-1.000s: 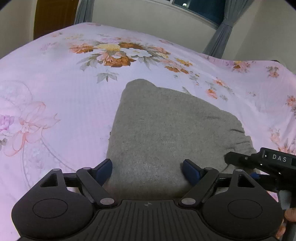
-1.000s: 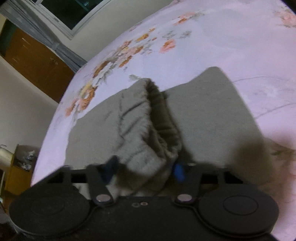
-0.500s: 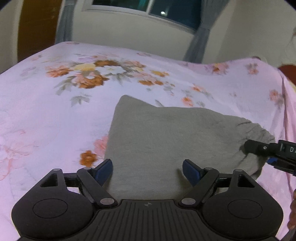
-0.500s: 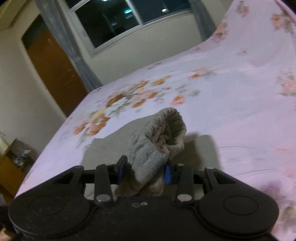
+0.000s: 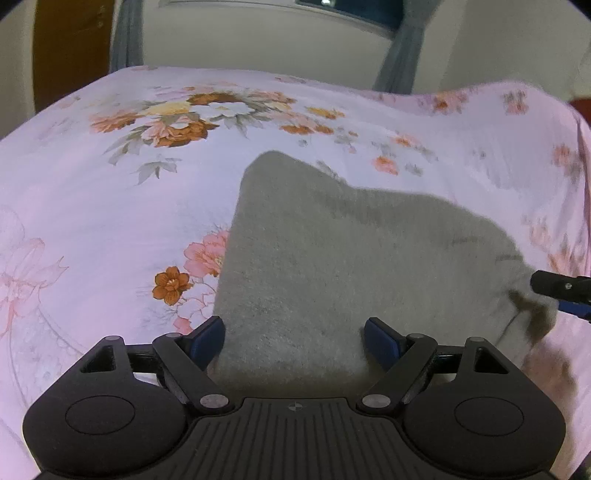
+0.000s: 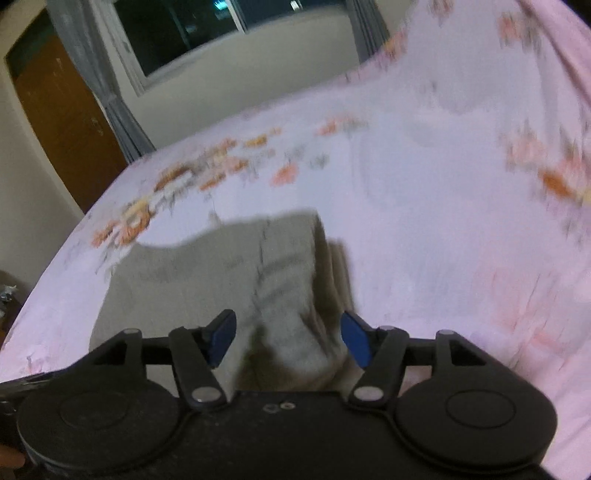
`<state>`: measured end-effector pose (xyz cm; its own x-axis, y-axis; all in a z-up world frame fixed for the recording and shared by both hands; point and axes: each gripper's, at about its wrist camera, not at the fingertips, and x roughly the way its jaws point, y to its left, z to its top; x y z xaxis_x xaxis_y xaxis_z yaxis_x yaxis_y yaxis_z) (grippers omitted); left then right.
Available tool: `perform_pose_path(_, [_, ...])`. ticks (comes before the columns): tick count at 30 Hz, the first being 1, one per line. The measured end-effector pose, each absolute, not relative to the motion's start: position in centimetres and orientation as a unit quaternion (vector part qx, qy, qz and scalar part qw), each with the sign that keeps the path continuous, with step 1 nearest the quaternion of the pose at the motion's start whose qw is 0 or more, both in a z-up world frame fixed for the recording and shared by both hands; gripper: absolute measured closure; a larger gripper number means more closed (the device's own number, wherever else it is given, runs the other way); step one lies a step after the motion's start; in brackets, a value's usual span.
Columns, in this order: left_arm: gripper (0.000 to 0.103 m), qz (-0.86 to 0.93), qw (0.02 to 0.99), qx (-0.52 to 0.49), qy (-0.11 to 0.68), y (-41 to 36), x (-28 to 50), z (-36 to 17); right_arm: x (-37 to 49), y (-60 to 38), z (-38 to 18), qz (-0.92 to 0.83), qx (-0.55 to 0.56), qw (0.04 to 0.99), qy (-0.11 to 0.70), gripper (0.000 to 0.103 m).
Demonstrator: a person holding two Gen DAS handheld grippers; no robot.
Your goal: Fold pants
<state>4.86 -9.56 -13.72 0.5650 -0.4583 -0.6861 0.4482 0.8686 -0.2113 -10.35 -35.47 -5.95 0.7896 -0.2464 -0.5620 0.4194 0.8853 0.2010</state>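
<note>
Grey pants point(image 5: 351, 258) lie folded into a broad pad on the pink floral bed sheet point(image 5: 110, 221). My left gripper point(image 5: 293, 338) hovers open over their near edge, its blue pads point(image 5: 207, 338) wide apart and not pressing the cloth. In the right wrist view the same pants point(image 6: 207, 273) lie blurred. Their gathered end point(image 6: 295, 317) sits between the pads of my right gripper point(image 6: 288, 338), whose jaws are opening and stand clear of the fabric. One finger of the right gripper point(image 5: 554, 286) shows at the right edge of the left wrist view, beside the pants' right end.
The bed sheet point(image 6: 443, 221) spreads far on all sides of the pants. Behind the bed are a wall, a dark window point(image 6: 192, 33) with grey curtains point(image 6: 110, 103) and a brown door point(image 6: 62, 125). A low stand with clutter point(image 6: 7, 295) is at the bed's left side.
My right gripper, shut on the bunched end of the pants before, has opened and the cloth now lies down on the pile. Both views have drawn back and up a little.
</note>
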Motion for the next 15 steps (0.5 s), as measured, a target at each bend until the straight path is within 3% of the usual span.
perform_pose_path(5, [0.021,-0.277,0.883,0.004,0.379,-10.4,4.2,-13.0,-9.4,-33.3,-4.8,-0.159,0.102,0.946,0.262,0.058])
perform_pose_path(11, [0.021,-0.276,0.877,0.051,0.389,-11.4,3.2,-14.4,-8.7,-32.8,-9.1,-0.166,0.073,0.925,0.334,0.061])
perform_pose_path(15, [0.021,-0.282,0.877,0.059,0.385,-11.4,2.9,-14.5,-9.0,-32.4,-10.0,-0.163,0.051,0.927,0.335,0.061])
